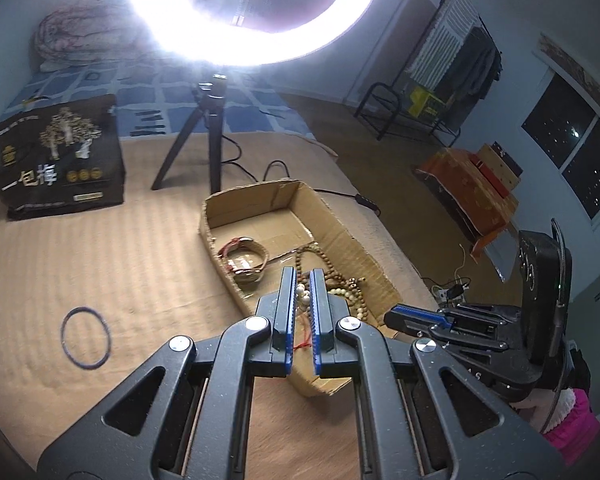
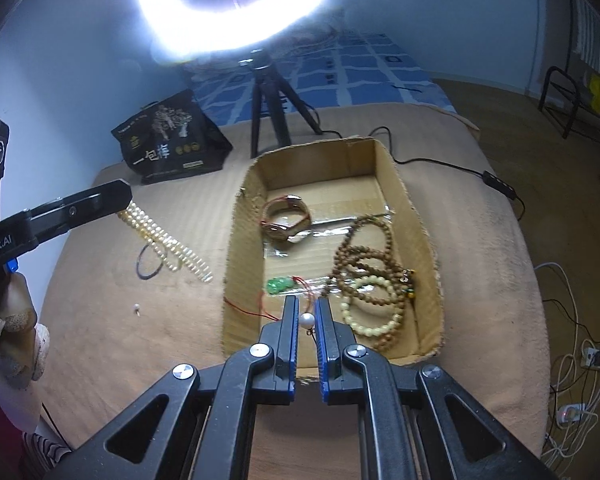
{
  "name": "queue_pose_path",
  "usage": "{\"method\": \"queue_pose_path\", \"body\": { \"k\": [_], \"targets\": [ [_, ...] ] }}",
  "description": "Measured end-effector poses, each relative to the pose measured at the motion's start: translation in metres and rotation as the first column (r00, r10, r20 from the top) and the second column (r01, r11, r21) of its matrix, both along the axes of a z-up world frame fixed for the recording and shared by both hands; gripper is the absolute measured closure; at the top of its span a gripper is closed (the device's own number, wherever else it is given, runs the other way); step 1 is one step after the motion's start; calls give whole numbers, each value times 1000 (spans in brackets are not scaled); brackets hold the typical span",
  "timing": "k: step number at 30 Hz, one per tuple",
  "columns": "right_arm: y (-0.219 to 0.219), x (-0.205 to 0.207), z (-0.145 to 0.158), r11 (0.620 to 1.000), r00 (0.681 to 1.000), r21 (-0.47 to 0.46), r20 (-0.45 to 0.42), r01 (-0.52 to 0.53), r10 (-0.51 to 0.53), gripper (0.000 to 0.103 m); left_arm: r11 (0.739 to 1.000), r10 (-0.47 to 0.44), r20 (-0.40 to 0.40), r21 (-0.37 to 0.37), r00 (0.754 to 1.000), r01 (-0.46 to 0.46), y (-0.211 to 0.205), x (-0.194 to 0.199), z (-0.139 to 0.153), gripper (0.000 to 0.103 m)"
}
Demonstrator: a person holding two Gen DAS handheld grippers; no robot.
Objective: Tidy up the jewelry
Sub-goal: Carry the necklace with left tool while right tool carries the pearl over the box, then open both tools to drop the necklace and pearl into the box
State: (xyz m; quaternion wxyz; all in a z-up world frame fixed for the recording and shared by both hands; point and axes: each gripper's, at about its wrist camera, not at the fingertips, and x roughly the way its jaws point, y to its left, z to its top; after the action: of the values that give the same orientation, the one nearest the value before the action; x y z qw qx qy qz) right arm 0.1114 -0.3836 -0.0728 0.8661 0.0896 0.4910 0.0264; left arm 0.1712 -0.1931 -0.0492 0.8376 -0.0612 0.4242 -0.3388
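Between the left gripper pads hangs a clamped pearl strand, light, limp and slippery; the right gripper pinches a small pearl, likely to roll free.

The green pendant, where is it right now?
In the right wrist view the green pendant lies on the floor of the cardboard box, near its front left corner, just left of the bead bracelets and ahead of the right gripper.

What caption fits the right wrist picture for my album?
Right gripper pinches a pearl earring over the cardboard box of bead bracelets; left gripper dangles a pearl strand.
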Motion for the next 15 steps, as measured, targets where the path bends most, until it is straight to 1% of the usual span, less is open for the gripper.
{"method": "queue_pose_path", "body": {
  "k": [6, 8, 15],
  "targets": [
    [-7, 1, -10, 1000, 1000, -2, -28, 2, -2, 97, 1000, -15, -10, 11, 1000, 15, -24, 7, -10, 99],
    [-8, 1, -12, 1000, 999, -5, -34, 3, -3, 97, 999, -21, -9, 25, 1000, 21, -32, 9, -15, 99],
    [-10, 2, -18, 1000, 999, -16, -45, 8, -8, 97, 999, -20, -16, 50, 1000, 21, -44, 17, -30, 99]
  ]
}}
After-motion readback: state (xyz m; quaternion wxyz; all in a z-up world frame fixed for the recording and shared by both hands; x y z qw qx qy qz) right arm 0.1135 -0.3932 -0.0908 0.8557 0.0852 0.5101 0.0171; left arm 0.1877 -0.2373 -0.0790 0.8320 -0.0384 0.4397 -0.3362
